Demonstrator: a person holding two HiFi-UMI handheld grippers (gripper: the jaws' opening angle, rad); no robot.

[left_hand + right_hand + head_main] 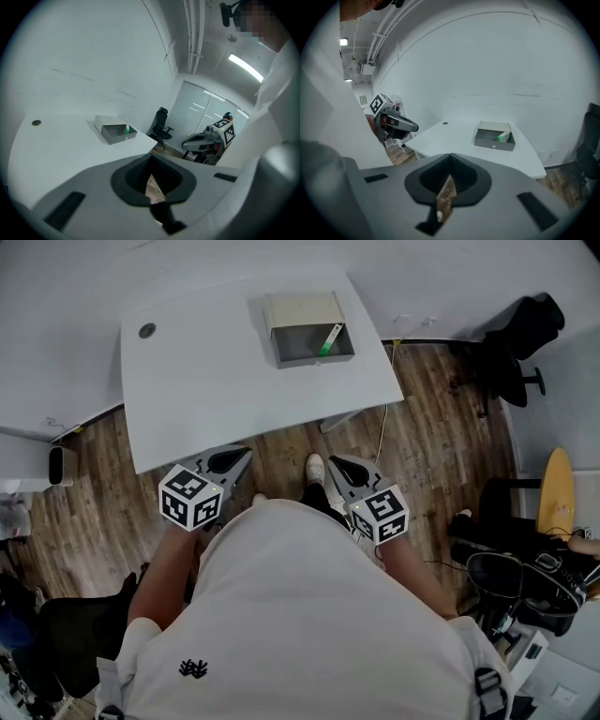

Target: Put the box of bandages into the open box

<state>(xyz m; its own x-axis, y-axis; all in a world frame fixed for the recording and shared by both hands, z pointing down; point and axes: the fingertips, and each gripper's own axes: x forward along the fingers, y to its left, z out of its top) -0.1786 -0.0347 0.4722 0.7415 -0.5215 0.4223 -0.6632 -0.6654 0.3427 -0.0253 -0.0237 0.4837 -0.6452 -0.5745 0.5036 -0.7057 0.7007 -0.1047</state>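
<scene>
Box of bandages (329, 339): not in either grip. It sits inside the open box (295, 343), against the wall at that box's 3 o'clock side.
Left gripper (151, 164): jaws pressed fully together with nothing between them; only floor shows through the gap behind them.
Right gripper (450, 163): jaws likewise closed and empty.
Where I hold them: both grippers are low and close to my body, off the near edge of the table (187, 381) and well apart from anything on it.
Bearing from the jaws: in the head view the open box lies at about 12 o'clock from the right gripper and about 1 o'clock from the left, at the table's far edge.
Long axis: the bandage box runs roughly 12 to 6 o'clock, its far end leaning slightly toward 1. It seems to stand on edge against the wall, though I cannot be sure.
Nearer hand: the right, by a modest margin.
My reading: the placement looks done. If I had to touch it again, I would reach straight ahead with the right gripper.
</scene>
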